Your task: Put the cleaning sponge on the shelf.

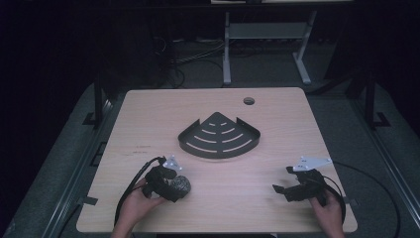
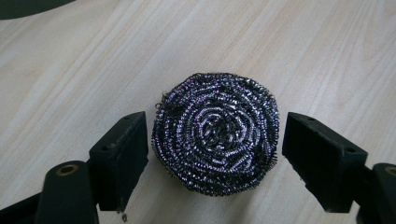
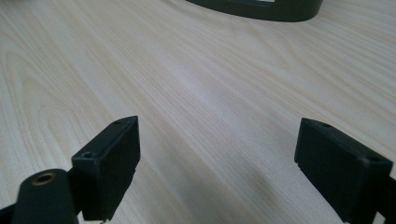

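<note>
High view, lower left of frame: the left gripper [image 1: 179,184] is held by a hand [image 1: 136,201] at the near table edge, with its jaws set around a steel wool scourer [image 1: 180,185] that lies on the wooden table [image 1: 277,124]. In the left gripper view the scourer [image 2: 215,132] is seen at frame centre, flat on the wood, bracketed by the two black jaws; the left jaw is seen just at its edge, contact cannot be told, while a thin gap is seen at the right jaw, so no firm clamp is shown. Jaws are read as partly open, scourer between them, not gripped. At centre of the high view a dark quarter-round slotted shelf tray [image 1: 219,135] is placed, well apart from the scourer and further up the frame. A round cable hole [image 1: 248,101] is seen above it near the far edge. Lower right of the high view: the right gripper [image 1: 282,179] is held by the other hand [image 1: 329,210], cable trailing to the right. In the right gripper view the jaws are spread wide over bare wood, nothing between them; the tray rim [image 3: 261,8] is seen at the top edge.
</note>
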A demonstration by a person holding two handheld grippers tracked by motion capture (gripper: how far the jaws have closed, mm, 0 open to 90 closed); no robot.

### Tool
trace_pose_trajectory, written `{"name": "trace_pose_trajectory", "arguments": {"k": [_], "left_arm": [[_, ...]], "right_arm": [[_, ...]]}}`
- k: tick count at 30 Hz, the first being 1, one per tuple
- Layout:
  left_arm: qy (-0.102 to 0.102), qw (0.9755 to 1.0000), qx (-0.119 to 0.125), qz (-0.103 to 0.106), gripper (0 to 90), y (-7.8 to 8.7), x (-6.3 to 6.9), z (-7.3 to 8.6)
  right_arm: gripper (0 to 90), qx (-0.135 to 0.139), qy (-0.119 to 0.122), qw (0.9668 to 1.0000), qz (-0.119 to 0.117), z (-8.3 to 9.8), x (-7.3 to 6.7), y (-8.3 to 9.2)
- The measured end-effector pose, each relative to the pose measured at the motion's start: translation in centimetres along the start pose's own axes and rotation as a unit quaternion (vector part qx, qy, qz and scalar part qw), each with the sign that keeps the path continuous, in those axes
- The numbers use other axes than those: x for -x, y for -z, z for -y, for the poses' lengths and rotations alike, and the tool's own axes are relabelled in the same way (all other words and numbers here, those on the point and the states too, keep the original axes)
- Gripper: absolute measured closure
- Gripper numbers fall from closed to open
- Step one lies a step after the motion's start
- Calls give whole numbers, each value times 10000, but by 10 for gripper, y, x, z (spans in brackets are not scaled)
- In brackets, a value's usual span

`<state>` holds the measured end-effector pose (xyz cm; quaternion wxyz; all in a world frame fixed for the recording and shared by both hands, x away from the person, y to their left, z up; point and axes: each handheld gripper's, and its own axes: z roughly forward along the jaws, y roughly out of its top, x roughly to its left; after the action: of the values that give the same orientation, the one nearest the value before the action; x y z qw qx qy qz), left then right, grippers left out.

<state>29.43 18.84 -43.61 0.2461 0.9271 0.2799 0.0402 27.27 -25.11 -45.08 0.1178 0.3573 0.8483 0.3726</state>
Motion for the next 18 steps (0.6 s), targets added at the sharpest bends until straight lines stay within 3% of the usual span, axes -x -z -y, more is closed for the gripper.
{"name": "trace_pose_trajectory", "arguments": {"k": [11,18], "left_arm": [[92,9999,-33,90,301,-5,-4,0],[105,9999,12,36,330,-4,-3,0]], "right_arm": [[139,9,-6,10000,-14,0,0,0],[138,15,11,10000,-16,0,0,0]]}}
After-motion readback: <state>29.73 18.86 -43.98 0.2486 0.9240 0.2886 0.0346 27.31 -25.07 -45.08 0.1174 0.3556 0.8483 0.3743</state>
